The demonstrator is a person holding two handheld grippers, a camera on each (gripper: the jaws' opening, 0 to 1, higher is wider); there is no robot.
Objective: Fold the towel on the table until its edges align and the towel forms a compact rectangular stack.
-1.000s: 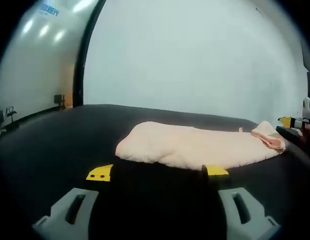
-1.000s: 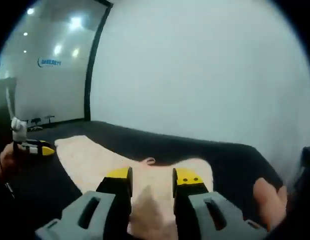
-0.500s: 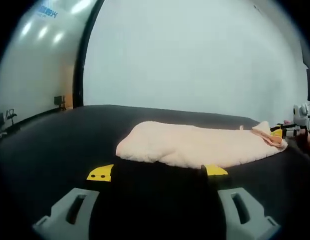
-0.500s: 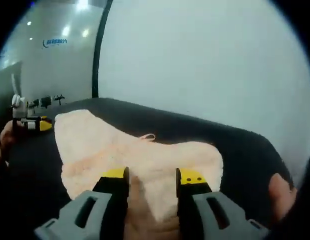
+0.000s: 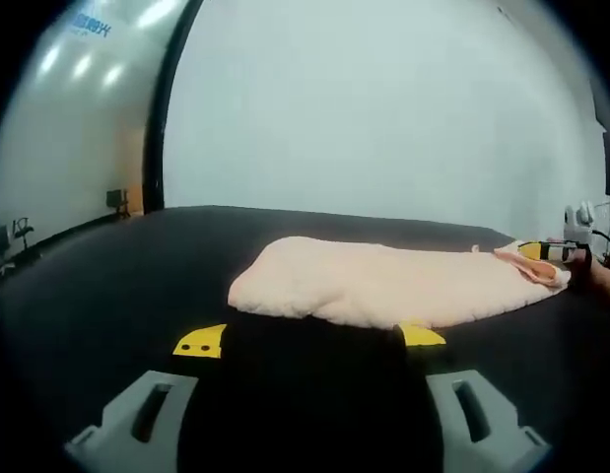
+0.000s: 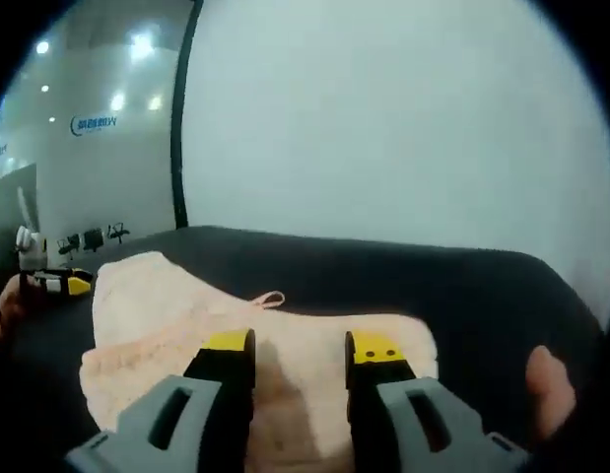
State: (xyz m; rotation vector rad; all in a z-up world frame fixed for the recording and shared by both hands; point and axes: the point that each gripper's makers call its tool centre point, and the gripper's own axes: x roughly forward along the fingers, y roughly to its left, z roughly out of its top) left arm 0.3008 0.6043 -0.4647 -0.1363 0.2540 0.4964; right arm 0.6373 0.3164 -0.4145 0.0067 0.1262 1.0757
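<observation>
A pale pink towel (image 5: 383,286) lies in a long, rumpled heap on the black table (image 5: 137,266). My left gripper (image 5: 310,339) stands wide open just short of the towel's near edge, holding nothing. At the towel's right end its corner (image 5: 529,266) is turned up, and the right gripper (image 5: 546,251) sits against it. In the right gripper view the towel (image 6: 167,315) spreads away to the left. My right gripper (image 6: 301,347) has its jaws narrowed on a fold of the cloth that bulges up between them. The left gripper (image 6: 50,283) shows small at the far left.
A pale wall (image 5: 383,108) rises behind the table, with a dark vertical post (image 5: 157,128) and a glass partition to its left. A person's hand (image 6: 546,384) shows at the lower right of the right gripper view. Bare black tabletop (image 6: 462,286) lies beyond the towel.
In the left gripper view the right gripper has drawn in to the towel's right corner and dropped lower. The right gripper view has shifted over the cloth. My left gripper has stayed still.
</observation>
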